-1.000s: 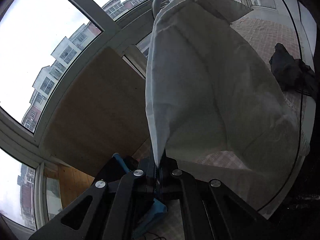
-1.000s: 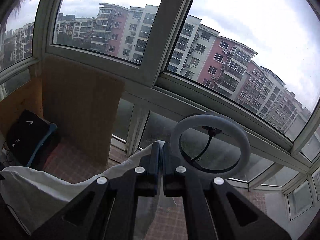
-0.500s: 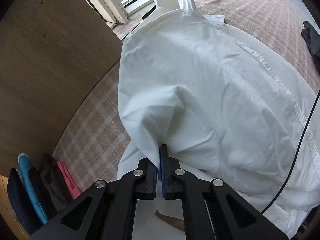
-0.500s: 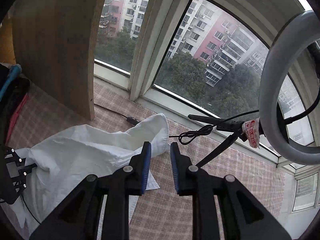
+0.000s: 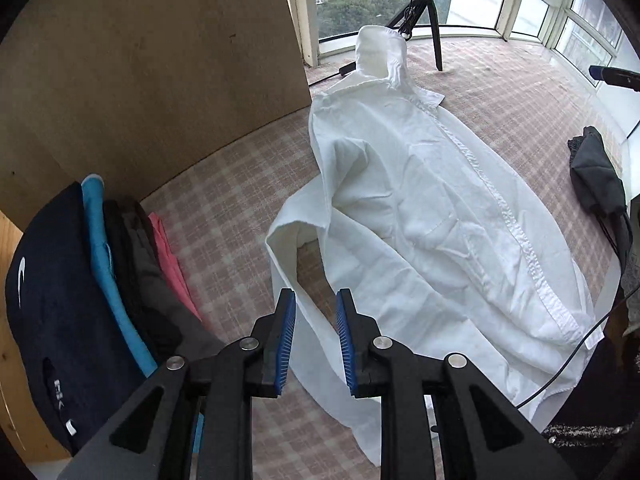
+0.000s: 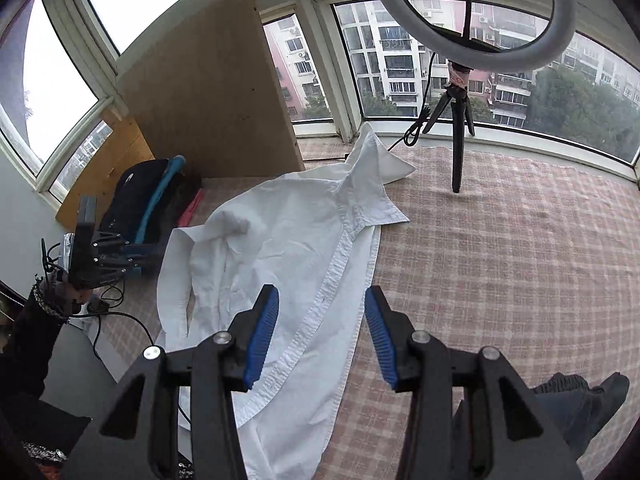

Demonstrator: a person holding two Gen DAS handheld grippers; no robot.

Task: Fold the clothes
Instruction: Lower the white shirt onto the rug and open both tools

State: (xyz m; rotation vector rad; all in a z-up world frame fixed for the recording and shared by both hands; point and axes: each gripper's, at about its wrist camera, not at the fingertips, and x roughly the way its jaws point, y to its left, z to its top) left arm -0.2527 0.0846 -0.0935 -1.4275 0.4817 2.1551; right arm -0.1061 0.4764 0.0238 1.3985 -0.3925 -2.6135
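A white button shirt (image 5: 432,216) lies spread and creased on the checked cloth surface (image 5: 224,184), collar toward the windows. It also shows in the right wrist view (image 6: 280,248). My left gripper (image 5: 316,340) is open and empty, just above the shirt's near sleeve. My right gripper (image 6: 320,332) is open and empty above the shirt's button placket. The left gripper also appears at the left of the right wrist view (image 6: 100,256).
A stack of folded clothes (image 5: 80,288) lies at the left by a wooden board (image 5: 160,60). A ring light on a tripod (image 6: 460,112) stands beyond the collar. A dark garment (image 5: 596,176) lies at the right. A black cable (image 5: 568,364) crosses the shirt's hem.
Both grippers let go of the shirt and opened. The shirt went from hanging in the air to lying on the surface. Both cameras tilted down toward it.
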